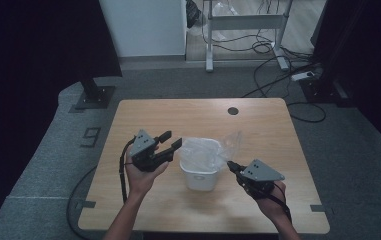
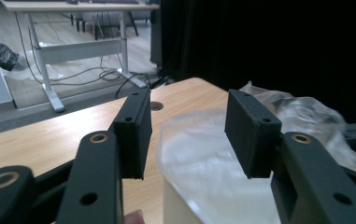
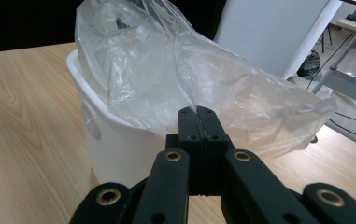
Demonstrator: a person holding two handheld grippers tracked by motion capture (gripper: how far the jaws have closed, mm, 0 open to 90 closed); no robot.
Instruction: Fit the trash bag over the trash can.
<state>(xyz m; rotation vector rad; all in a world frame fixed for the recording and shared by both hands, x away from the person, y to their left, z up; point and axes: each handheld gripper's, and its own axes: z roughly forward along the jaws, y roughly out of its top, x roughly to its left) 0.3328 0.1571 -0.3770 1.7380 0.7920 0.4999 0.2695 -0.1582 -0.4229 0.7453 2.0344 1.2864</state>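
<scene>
A small white bin (image 1: 198, 176) stands in the middle of the wooden table (image 1: 148, 115), with a clear plastic bag (image 1: 205, 149) lying in and over it. My left gripper (image 1: 171, 140) hovers just left of the bin's rim, open, its black pads (image 2: 133, 133) apart with nothing between them and the bag (image 2: 302, 114) ahead. My right gripper (image 1: 230, 165) is at the bin's right side, shut on the edge of the clear bag (image 3: 166, 70). In the right gripper view the fingertips (image 3: 197, 113) pinch the film beside the white bin (image 3: 115, 144).
A round cable hole (image 1: 233, 110) sits near the table's far edge. Beyond the table stand a white desk frame (image 1: 243, 22), cables on the floor (image 1: 278, 80), and a black stand base (image 1: 95, 95) at the far left.
</scene>
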